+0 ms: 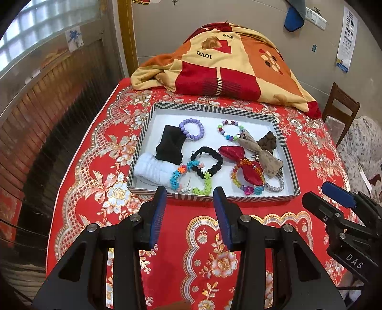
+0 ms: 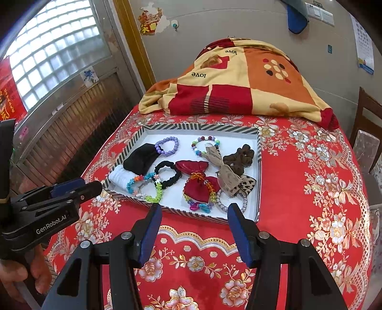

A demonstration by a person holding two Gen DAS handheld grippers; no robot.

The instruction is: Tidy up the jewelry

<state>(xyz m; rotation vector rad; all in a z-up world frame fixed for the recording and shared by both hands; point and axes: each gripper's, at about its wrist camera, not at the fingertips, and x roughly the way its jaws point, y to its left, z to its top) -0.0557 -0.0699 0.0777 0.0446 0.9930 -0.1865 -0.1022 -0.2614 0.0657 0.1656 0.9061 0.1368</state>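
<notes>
both claws spread, empty: left gripper [image 1: 189, 198], right gripper [image 2: 194, 212], near striped tray [image 1: 212, 197]. bracelets overlapped inside (flower bracelet [image 1: 191, 177] across black scrunchie [image 1: 207, 159]); likely snagged neighbours if pinched carelessly.

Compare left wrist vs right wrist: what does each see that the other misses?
Left wrist only: an eye chart on the right wall.
Right wrist only: the bare hand holding the left gripper, and a red wall decoration.
Both: the striped tray holding the purple bead bracelet, black scrunchie and red bow; the blanket; both grippers open, empty.
</notes>
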